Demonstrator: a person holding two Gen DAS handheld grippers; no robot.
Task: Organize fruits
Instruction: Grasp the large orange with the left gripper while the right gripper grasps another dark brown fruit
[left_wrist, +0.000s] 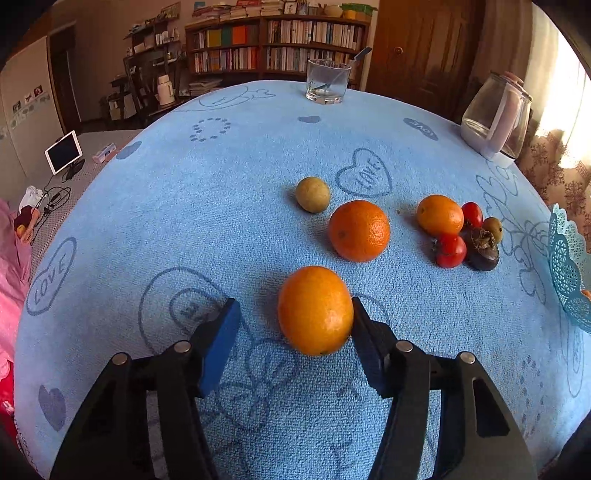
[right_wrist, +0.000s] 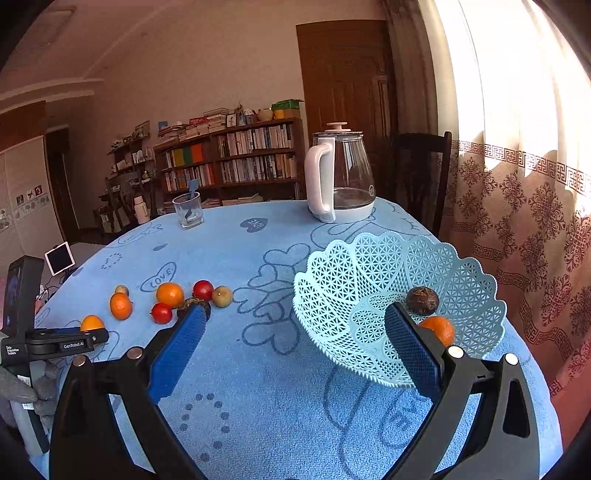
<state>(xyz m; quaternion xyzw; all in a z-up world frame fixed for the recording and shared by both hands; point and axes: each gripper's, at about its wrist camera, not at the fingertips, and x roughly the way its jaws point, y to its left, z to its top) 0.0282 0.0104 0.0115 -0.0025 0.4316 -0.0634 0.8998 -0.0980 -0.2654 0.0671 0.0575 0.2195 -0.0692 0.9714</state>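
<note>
My left gripper (left_wrist: 293, 314) is open around an orange (left_wrist: 315, 310) on the blue tablecloth; its right finger touches the fruit, the left finger stands apart. Beyond lie a second orange (left_wrist: 359, 230), a green-brown fruit (left_wrist: 312, 194), a third orange (left_wrist: 439, 215), two red tomatoes (left_wrist: 450, 251), a dark fruit (left_wrist: 483, 249) and a small brown fruit (left_wrist: 493, 228). My right gripper (right_wrist: 295, 332) is open and empty, just in front of the light blue lattice basket (right_wrist: 343, 273), which holds a dark fruit (right_wrist: 422, 300) and an orange (right_wrist: 437, 329).
A glass with a spoon (left_wrist: 327, 81) stands at the table's far edge. A glass kettle with a white handle (right_wrist: 341, 177) stands behind the basket. A chair (right_wrist: 421, 170) and curtain are on the right. The left gripper's body (right_wrist: 55, 341) shows at the left.
</note>
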